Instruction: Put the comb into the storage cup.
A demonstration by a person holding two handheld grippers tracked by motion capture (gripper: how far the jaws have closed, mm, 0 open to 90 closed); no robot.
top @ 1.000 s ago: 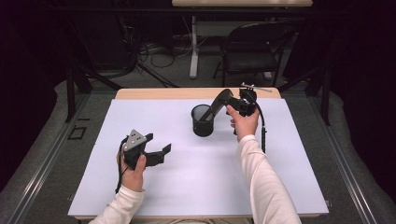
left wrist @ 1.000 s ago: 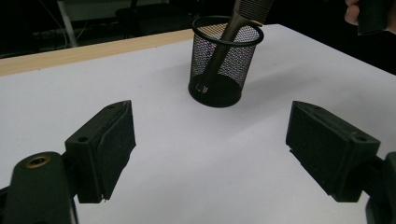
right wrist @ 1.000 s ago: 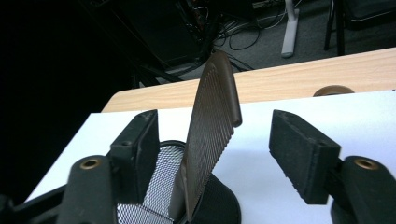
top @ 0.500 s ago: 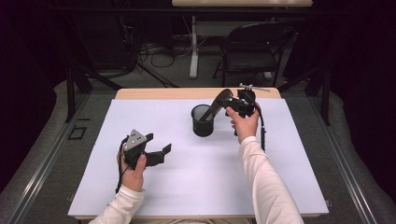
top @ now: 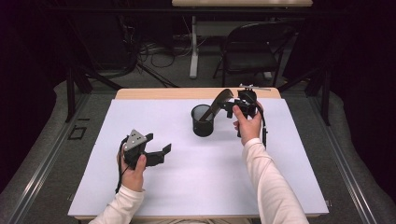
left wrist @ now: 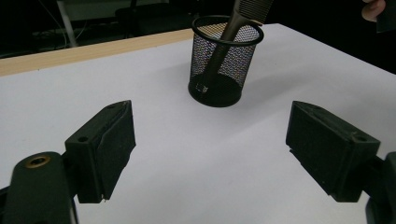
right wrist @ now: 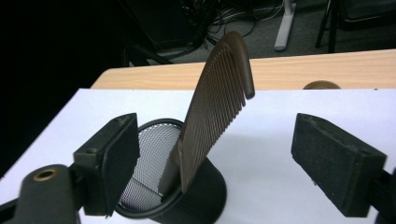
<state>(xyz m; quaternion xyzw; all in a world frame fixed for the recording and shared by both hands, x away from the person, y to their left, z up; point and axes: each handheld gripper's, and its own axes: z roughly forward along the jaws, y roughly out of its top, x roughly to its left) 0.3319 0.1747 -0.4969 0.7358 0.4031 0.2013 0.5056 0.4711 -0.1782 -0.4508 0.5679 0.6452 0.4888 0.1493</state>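
A black mesh cup (top: 202, 120) stands upright on the white sheet, near the table's far middle. A brown comb (top: 218, 102) leans in it, handle down and teeth end up, tilted toward the right. My right gripper (top: 229, 106) hovers just right of the cup, open, its jaws on either side of the comb (right wrist: 215, 112) without touching it. The cup (right wrist: 177, 186) sits below those jaws. My left gripper (top: 159, 150) is held open above the sheet at the near left, nothing between its jaws. From there the cup (left wrist: 223, 65) and comb handle (left wrist: 224, 42) lie ahead.
The white sheet (top: 187, 172) covers most of the wooden table (top: 154, 94), whose far edge stays bare. A small round brown thing (right wrist: 321, 85) lies on that wooden strip. Beyond the table stand a black chair (top: 252, 46) and cables on the floor.
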